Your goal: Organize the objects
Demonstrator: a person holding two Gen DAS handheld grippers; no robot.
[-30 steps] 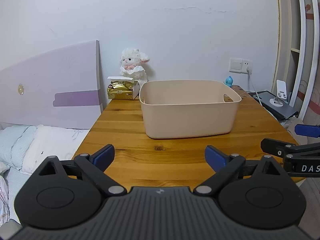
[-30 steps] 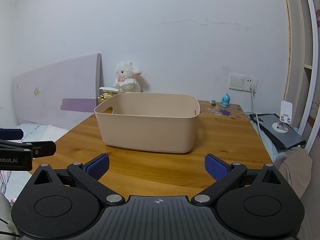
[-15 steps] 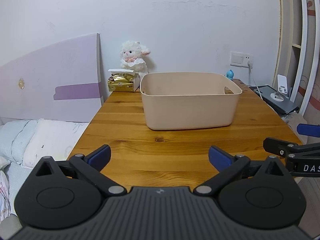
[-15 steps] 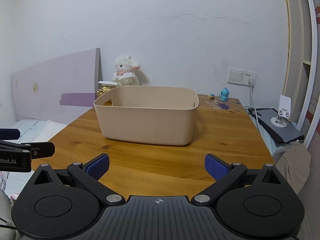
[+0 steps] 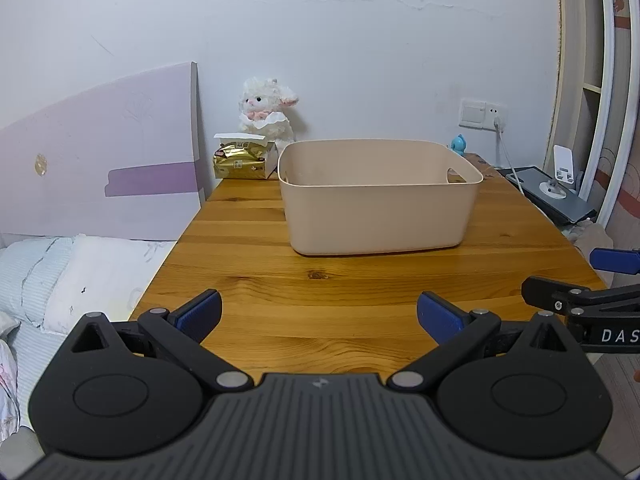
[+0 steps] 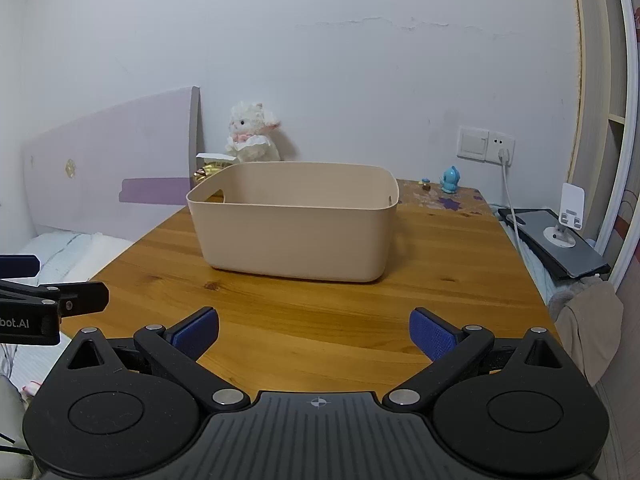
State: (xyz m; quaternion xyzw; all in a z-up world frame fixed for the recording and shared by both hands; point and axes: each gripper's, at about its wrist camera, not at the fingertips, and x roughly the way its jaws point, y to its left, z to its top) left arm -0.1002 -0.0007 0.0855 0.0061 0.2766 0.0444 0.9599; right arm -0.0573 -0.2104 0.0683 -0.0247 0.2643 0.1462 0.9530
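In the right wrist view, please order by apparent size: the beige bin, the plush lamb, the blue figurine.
1. beige bin, clearly largest
2. plush lamb
3. blue figurine

The bin stands nearer the camera, so its lead is partly exaggerated.

Both wrist views look level across the wooden table (image 5: 360, 304) from its near edge toward the beige bin (image 5: 378, 196), well apart from it. The left view sits left of the bin, the right view right. Both share bin (image 6: 294, 220), table and plush lamb (image 6: 250, 136).
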